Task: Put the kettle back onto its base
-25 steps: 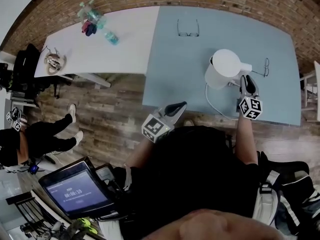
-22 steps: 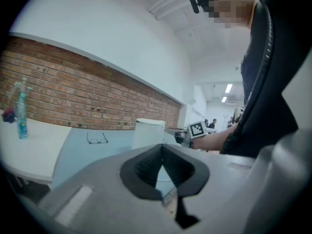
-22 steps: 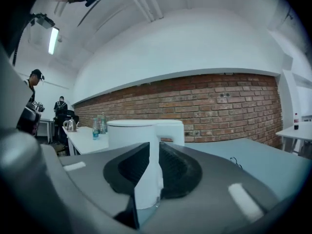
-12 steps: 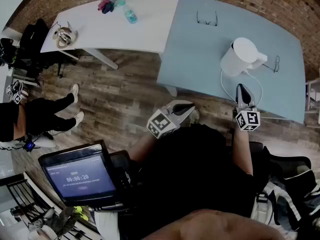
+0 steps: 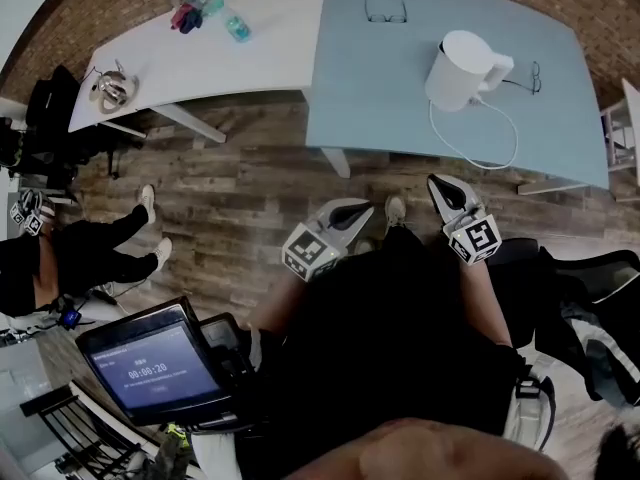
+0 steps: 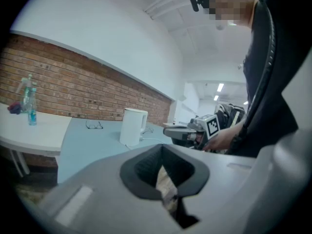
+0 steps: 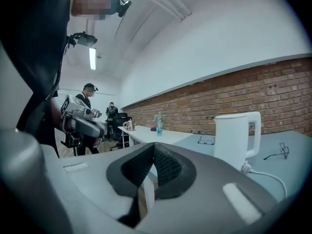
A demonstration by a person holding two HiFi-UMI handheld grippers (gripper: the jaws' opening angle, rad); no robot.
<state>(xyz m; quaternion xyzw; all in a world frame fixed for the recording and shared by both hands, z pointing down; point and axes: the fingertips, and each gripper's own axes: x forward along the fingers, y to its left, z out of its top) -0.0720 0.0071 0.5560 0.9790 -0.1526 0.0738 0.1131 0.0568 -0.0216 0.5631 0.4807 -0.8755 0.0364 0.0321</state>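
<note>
The white kettle point(image 5: 462, 68) stands upright on the blue-grey table point(image 5: 390, 108), with its white cord point(image 5: 490, 133) looping toward the near edge. I cannot make out a separate base under it. It also shows in the left gripper view as the kettle point(image 6: 132, 126) and in the right gripper view as the kettle point(image 7: 236, 140). Both grippers hang off the table, close to the person's body. My left gripper point(image 5: 347, 214) is shut with nothing in it. My right gripper point(image 5: 443, 190) is shut and empty too, well short of the kettle.
Two pairs of glasses point(image 5: 385, 10) point(image 5: 535, 76) lie on the blue table. A white table point(image 5: 200, 63) to the left carries bottles point(image 5: 205, 8). A seated person point(image 5: 70, 258) is at far left, a screen point(image 5: 150, 368) at lower left. The floor is wood planks.
Both grippers have drawn back from the table toward the person's body. The right one has left the kettle's handle side with its jaws shut. The kettle stays on the table.
</note>
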